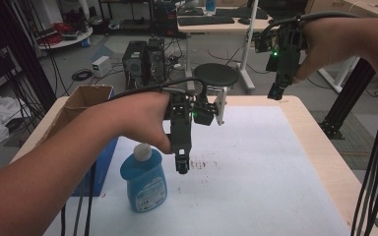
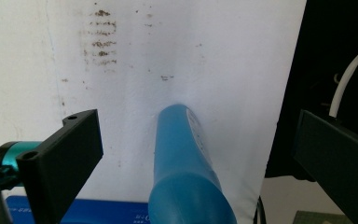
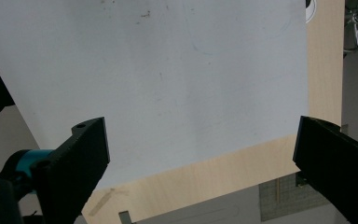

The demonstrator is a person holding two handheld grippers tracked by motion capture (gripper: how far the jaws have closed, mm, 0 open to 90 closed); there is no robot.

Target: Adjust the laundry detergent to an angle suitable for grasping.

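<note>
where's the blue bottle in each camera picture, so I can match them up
High view: blue bottle stands upright at lower left of the white mat, beside the left gripper.
Left gripper view: bottom centre, between the open jaws, untouched.
Right gripper view: not in it.
Shared landmark: the brown stain on the mat.

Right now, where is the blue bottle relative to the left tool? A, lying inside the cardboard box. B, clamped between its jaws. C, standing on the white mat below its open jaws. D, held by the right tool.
C: the blue bottle stands upright on the white mat, and the left tool hangs over it with its jaws spread wide, touching nothing.
</note>
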